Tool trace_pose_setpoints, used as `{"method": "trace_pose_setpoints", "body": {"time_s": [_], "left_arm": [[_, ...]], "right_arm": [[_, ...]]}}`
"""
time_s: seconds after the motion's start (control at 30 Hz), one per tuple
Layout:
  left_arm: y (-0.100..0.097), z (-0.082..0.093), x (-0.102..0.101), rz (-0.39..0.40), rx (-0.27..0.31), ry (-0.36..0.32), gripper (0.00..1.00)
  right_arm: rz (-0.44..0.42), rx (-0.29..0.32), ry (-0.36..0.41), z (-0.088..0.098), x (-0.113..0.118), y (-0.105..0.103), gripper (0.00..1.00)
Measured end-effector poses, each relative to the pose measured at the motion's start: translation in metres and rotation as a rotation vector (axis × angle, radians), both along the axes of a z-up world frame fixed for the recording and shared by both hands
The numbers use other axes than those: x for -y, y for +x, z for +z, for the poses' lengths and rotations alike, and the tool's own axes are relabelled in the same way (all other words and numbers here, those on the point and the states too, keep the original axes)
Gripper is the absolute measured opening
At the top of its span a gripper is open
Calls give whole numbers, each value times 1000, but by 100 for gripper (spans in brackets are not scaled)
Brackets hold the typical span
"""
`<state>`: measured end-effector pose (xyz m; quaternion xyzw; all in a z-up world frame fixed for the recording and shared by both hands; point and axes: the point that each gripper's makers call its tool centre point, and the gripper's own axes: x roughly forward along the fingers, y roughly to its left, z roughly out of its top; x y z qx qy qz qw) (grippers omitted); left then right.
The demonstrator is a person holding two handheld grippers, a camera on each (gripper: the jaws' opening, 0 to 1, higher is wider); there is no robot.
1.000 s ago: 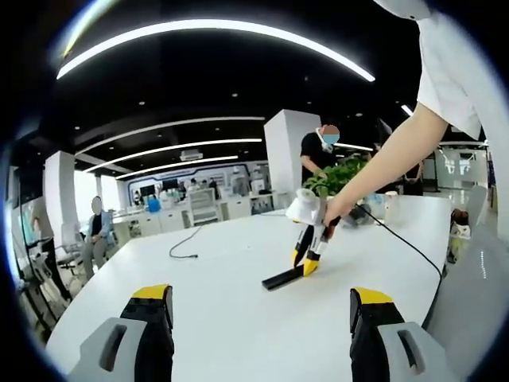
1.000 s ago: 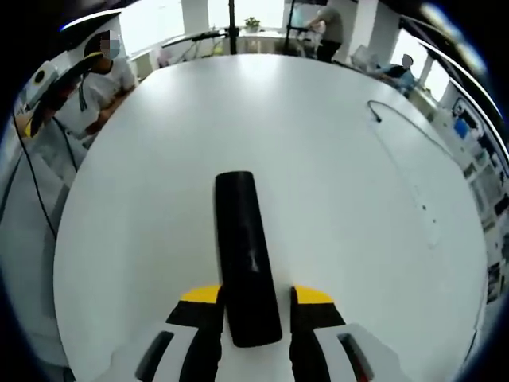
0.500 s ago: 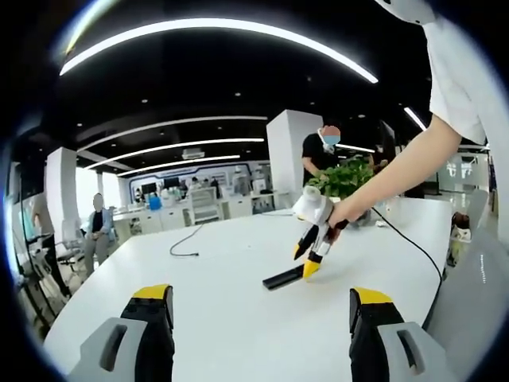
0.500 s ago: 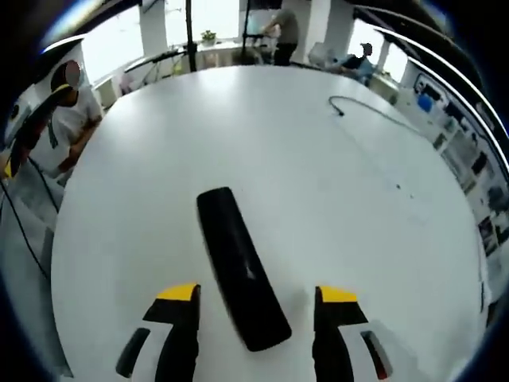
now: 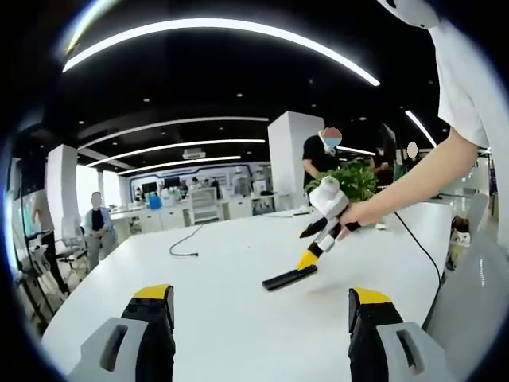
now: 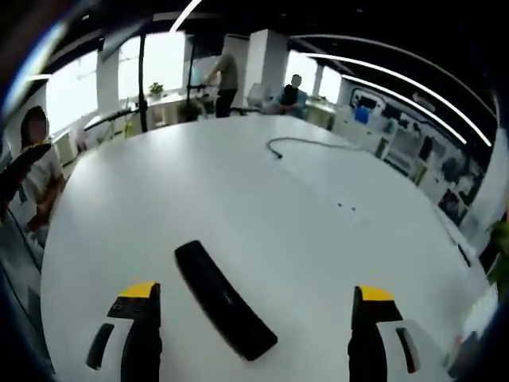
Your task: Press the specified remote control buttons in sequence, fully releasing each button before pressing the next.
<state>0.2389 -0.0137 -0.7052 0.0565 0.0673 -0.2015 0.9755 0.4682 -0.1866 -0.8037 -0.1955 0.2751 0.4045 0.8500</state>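
Right gripper view: slim black remote (image 6: 224, 311) lies flat on the white surface (image 6: 302, 215), well in from its edges, between the released right gripper's (image 6: 253, 306) spread jaws, untouched. Left gripper (image 5: 261, 302) likewise released.

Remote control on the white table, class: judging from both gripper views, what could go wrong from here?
1. The remote control lies loose and askew on the smooth table; an off-centre press might slide or spin it.
2. The right gripper has wide-open jaws, tips apart, so one tip could hit the wrong button.
3. A cable lies farther off on the table; a sweeping arm might snag it.
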Motion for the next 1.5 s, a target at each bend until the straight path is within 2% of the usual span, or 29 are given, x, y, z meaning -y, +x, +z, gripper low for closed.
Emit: {"method": "trace_pose_setpoints", "body": {"time_s": [0.2, 0.53, 0.9, 1.03, 1.33, 1.5], "left_arm": [[0, -1, 0, 3, -21, -7, 94], [0, -1, 0, 3, -28, -31, 94], [0, -3, 2, -5, -23, -31, 94], [0, -5, 2, -9, -22, -31, 94], [1, -7, -1, 1, -14, -35, 94], [2, -9, -2, -3, -13, -39, 94]], "right_arm": [[-54, 66, 99, 25, 4, -7, 99], [-109, 101, 173, 47, 16, -24, 99], [-148, 153, 274, 84, 19, -56, 99], [-152, 173, 272, 87, 22, -66, 99], [-171, 157, 287, 84, 35, -87, 99], [-177, 170, 279, 85, 40, -100, 99]]}}
